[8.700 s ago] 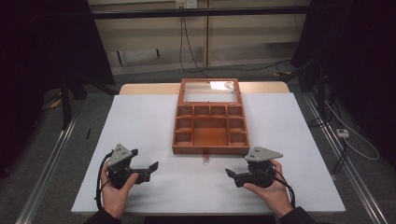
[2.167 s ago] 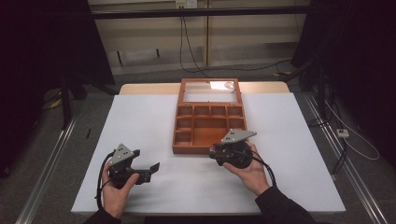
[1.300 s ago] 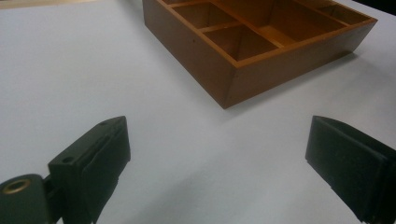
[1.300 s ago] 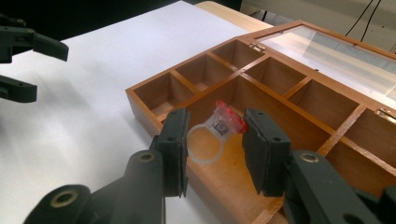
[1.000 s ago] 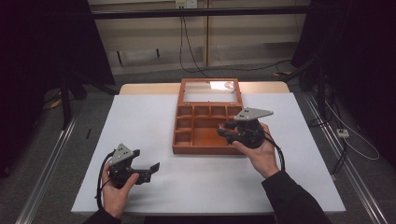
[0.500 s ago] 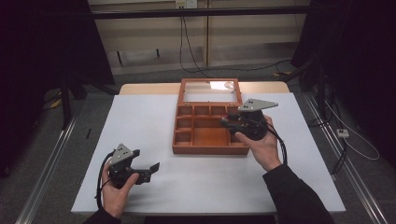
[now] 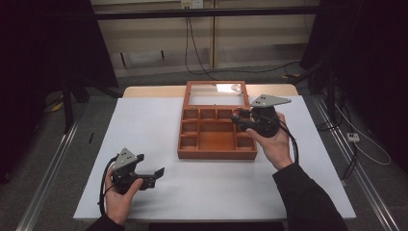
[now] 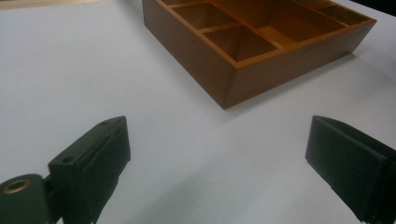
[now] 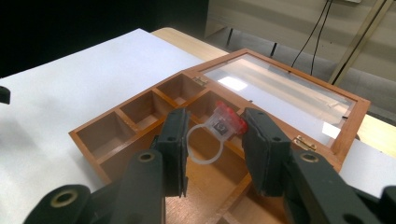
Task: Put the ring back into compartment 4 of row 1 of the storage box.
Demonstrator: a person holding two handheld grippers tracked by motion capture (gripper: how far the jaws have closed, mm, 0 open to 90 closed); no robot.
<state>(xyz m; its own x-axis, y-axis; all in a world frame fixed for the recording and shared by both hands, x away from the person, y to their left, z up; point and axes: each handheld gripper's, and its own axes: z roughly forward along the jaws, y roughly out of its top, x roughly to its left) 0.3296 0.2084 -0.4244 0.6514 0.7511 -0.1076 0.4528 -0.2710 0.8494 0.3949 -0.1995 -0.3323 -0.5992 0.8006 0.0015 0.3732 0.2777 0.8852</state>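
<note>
An open wooden compartment box (image 7: 216, 153) lies at the table's centre, its glass lid (image 7: 215, 92) folded back flat. My right gripper (image 7: 239, 119) hovers over the box's right side, shut on a clear plastic ring with a red top (image 9: 226, 119). In the right gripper view the ring hangs between the jaws of that gripper (image 9: 215, 135), above the box's compartments (image 9: 140, 108). My left gripper (image 7: 156, 175) rests near the table's front left, open with nothing between its jaws. The left gripper view shows its jaws (image 8: 217, 158) spread wide, pointing at the box's near corner (image 8: 229, 84).
The white table (image 7: 144, 130) holds the box and both hands. The box's compartments look empty. Cables (image 7: 288, 72) run across the floor behind the table, and dark stands flank both sides. A metal rail (image 7: 48, 178) runs along the left.
My right gripper has moved from the table's front right, forward and up over the box's right side. The left gripper has stayed put.
</note>
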